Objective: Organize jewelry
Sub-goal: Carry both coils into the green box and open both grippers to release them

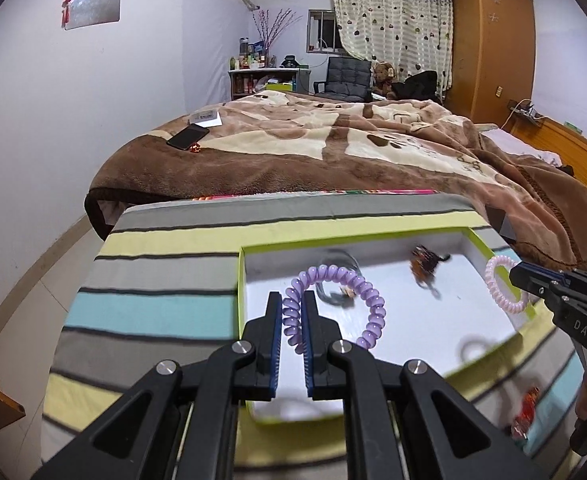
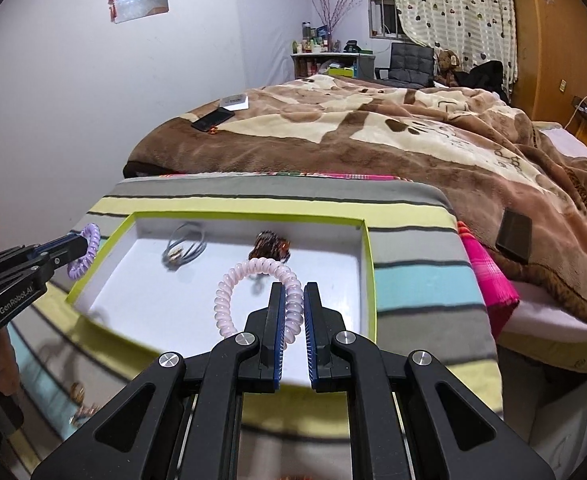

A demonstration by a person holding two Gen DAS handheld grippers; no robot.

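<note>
My left gripper (image 1: pixel 293 300) is shut on a purple spiral hair tie (image 1: pixel 349 280) and holds it above the left end of a white box with a green rim (image 1: pixel 240 280). My right gripper (image 2: pixel 293 292) is shut on a pink spiral hair tie (image 2: pixel 229 292) above the right part of the same box (image 2: pixel 367 248). Inside the box lie a grey hair band (image 2: pixel 185 246) and a brown hair clip (image 2: pixel 269 245). Each gripper shows in the other's view, the right one (image 1: pixel 513 274) with the pink tie (image 1: pixel 497 280), the left one (image 2: pixel 83 246) with the purple tie (image 2: pixel 87 252).
The box sits on a striped cushion (image 1: pixel 153 304) in front of a bed with a brown blanket (image 1: pixel 333 140). A small red and orange item (image 1: pixel 527 412) and another trinket (image 2: pixel 78 392) lie on the cushion nearer me. A phone (image 1: pixel 187 136) lies on the bed.
</note>
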